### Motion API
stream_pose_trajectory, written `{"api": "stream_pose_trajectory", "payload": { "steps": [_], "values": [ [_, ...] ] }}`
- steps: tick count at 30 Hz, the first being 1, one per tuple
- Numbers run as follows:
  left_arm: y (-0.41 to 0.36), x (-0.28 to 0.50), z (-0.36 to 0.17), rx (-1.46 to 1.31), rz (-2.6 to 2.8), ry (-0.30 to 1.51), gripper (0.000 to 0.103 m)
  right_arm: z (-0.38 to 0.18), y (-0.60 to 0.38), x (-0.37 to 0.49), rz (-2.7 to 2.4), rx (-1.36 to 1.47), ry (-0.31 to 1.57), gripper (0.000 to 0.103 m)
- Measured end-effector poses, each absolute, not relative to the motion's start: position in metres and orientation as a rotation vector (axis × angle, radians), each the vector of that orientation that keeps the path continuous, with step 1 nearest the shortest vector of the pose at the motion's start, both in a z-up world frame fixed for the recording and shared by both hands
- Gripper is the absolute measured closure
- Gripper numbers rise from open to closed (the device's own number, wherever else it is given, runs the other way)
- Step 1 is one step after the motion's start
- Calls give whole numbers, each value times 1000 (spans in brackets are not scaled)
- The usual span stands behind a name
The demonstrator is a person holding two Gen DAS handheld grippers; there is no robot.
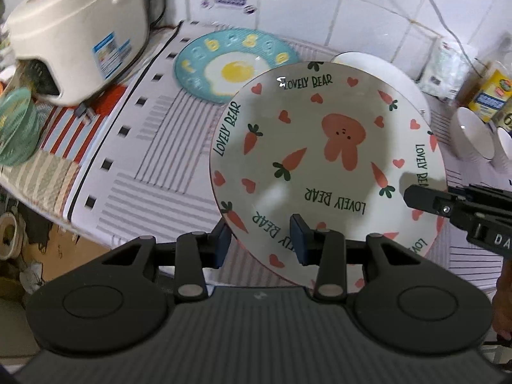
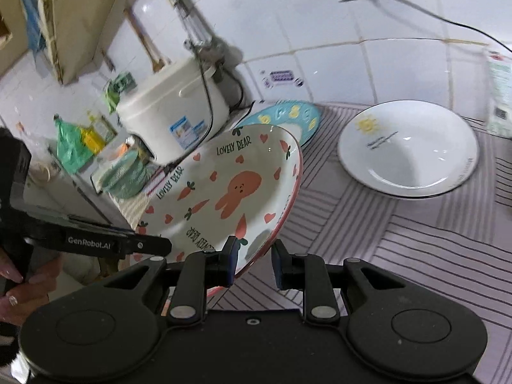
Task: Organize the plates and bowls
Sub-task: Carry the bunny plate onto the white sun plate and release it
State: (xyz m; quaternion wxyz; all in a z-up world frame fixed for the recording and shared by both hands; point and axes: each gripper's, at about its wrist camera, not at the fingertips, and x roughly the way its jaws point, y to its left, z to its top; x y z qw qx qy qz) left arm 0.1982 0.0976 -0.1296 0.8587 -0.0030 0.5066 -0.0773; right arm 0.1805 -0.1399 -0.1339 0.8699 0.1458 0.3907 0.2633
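- While both tongs hold it, the round white plate with the pink bunny, carrots and hearts (image 1: 326, 166) hangs in the air above the striped counter (image 1: 153, 147), tipped a bit.
- The left tongs (image 1: 262, 243) pinch the plate's near rim, one pad on top and one under it.
- The right tongs (image 2: 254, 260) pinch the rim on the other side, nearly closed on the thin edge.
- In the left view, the right tongs' black tip sits on the plate's right rim.
- So the plate lies straight out in front of both tongs, stretched between them.
- The blue plate with the fried egg picture (image 1: 230, 67) lies flat on the counter just behind the bunny plate, next to the cream rice cooker (image 1: 80, 32).
- The white plate with the small yellow sun (image 2: 408, 147) lies on the counter off to the right.
- I think the bunny plate goes onto one of these next.
- The left tongs are nearer the egg plate, and the right tongs are nearer the sun plate.
- Both hands must move together, or the plate could slip.
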Motion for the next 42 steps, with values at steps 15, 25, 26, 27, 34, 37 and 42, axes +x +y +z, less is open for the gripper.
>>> {"api": "stream_pose_trajectory", "payload": {
  "steps": [15,25,26,27,34,37,42],
  "values": [
    [18,262,-105,32,-238,1039,65,-109,-226,210,458,418,758,76],
    [-11,322,-137,-10,-283,1064,65,-126,-258,261,411,407,783,76],
    [-13,328,-142,-22,-285,1073,65,-128,-260,265,405,402,790,76],
    [-14,333,-147,-34,-287,1085,65,-130,-263,270,399,400,796,76],
    [-25,358,-172,-42,-278,1100,65,-148,-273,299,360,391,838,76],
    [-28,367,-179,-35,-273,1120,65,-157,-274,309,341,396,858,76],
    [-32,373,-186,-28,-259,1143,65,-165,-269,320,324,338,902,76]
  ]
}}
